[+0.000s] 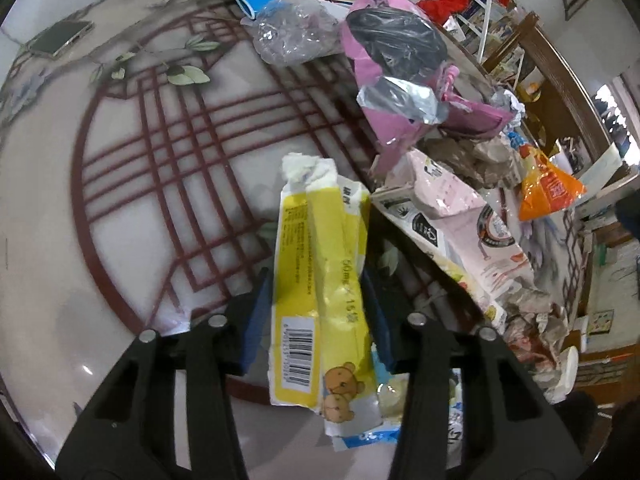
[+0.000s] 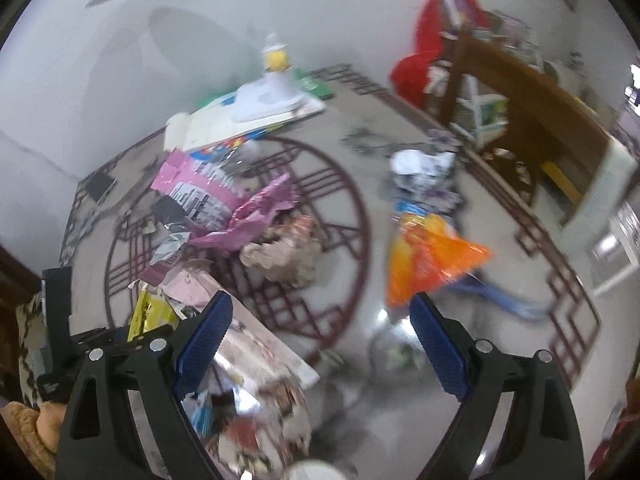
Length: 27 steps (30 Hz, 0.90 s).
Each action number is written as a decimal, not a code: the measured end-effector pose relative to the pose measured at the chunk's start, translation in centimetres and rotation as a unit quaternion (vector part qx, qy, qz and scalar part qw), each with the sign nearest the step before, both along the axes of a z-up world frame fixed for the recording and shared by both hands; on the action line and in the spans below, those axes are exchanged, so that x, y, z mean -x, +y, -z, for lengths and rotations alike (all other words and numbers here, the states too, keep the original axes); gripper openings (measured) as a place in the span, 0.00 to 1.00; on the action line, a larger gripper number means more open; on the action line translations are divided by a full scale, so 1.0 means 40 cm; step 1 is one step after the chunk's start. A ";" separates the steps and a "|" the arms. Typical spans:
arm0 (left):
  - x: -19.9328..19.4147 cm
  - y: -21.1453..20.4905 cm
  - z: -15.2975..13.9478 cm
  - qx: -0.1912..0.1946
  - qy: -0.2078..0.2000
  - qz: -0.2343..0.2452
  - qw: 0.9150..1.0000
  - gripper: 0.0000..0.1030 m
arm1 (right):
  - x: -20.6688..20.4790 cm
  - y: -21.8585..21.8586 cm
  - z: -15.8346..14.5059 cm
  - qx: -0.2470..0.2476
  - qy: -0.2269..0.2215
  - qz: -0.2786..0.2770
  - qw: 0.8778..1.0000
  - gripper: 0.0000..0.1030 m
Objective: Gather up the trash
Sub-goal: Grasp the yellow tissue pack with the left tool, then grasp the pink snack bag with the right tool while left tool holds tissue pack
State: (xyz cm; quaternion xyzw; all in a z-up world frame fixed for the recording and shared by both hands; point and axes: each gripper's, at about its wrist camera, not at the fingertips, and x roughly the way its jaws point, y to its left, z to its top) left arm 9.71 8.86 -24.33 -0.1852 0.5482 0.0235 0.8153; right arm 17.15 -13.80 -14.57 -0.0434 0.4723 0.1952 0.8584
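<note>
So my left gripper has its fingers clamped on a yellow bear-print wrapper, its long axis running straight out along the fingers, held above the tabletop. My right gripper is spread wide with nothing in it. The orange snack bag lies just ahead, slightly right of the right fingers, so I'd guess that hand grabs it. The tabletop is glossy with a red lattice print; a white wall stands behind it and a wooden shelf to the right.
</note>
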 end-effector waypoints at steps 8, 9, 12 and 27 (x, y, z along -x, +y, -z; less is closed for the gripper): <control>0.018 -0.010 -0.008 -0.004 -0.002 -0.011 1.000 0.38 | -0.155 0.095 0.038 -0.029 0.028 -0.035 0.999 0.85; 0.023 -0.013 -0.008 -0.005 -0.002 -0.013 1.000 0.38 | -0.170 0.123 0.031 -0.028 0.027 -0.053 0.998 0.85; 0.028 -0.015 -0.006 -0.007 -0.003 -0.014 1.000 0.38 | -0.196 0.216 0.034 -0.017 0.033 -0.118 0.992 0.91; 0.022 0.011 0.000 -0.008 -0.013 -0.016 1.000 0.41 | -0.253 0.443 0.134 0.064 0.029 -0.238 0.969 0.46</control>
